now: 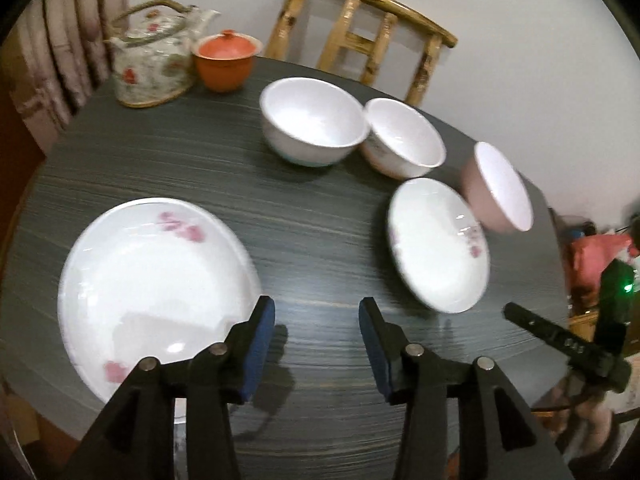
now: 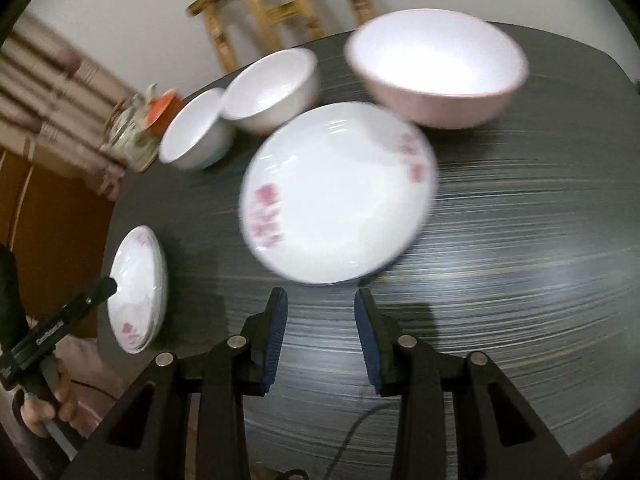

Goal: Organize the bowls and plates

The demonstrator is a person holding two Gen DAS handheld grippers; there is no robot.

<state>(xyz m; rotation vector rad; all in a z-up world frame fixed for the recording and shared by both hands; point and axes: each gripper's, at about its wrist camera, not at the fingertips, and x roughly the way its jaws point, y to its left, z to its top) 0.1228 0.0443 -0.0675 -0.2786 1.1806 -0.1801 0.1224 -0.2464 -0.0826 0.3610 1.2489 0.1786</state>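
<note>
- Looking down at the dark wood-grain table (image 1: 312,248), we hold both grippers above it, each with nothing between its blue pads.
- Our left gripper (image 1: 317,344) has its jaws partly apart over bare tabletop, just right of the stacked flowered plates (image 1: 156,280), which lie flat, face up, at the near left edge.
- Our right gripper (image 2: 321,340) shows a narrower gap, also empty, just short of the single flowered plate (image 2: 340,196), which lies flat and face up near the table's middle.
- Beyond that plate we see the pink bowl (image 2: 436,76) upright, mouth up, close beside its rim.
- Two white bowls (image 1: 314,120) (image 1: 404,136) stand upright side by side, rims nearly touching, toward the far edge.
- Being round, these dishes show us no long axis.
- Behind them, the flowered teapot (image 1: 154,60) and the orange lidded cup (image 1: 225,60) sit together before a bamboo chair (image 1: 360,36).
</note>
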